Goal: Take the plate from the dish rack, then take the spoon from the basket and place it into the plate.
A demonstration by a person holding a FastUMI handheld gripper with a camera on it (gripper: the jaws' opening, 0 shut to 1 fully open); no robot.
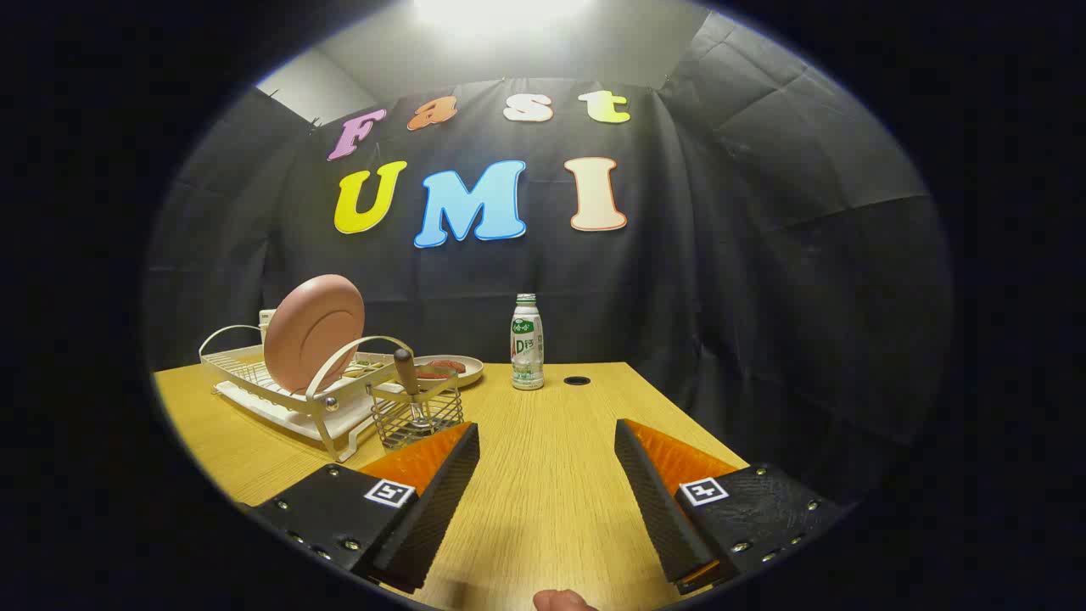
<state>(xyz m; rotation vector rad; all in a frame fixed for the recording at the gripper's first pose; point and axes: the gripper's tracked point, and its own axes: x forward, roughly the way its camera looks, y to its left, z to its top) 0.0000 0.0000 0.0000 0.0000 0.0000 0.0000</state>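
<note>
Gripper view: I hold the gripper (547,475) wide open above the bare surface (543,509), with nothing between its fingers. The pink plate (314,333) stands on edge in the dish rack (280,390) ahead, so its rim is easy to pinch. The spoon (407,378) sticks up from the wire basket (420,416) beside it.

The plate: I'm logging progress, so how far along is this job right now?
Nothing looks done yet. The pink plate stands upright in the dish rack, and the spoon sits handle-up in the wire basket beside it. The gripper is open and empty above bare table, short of the rack. Both pickups and the placing remain.
</note>
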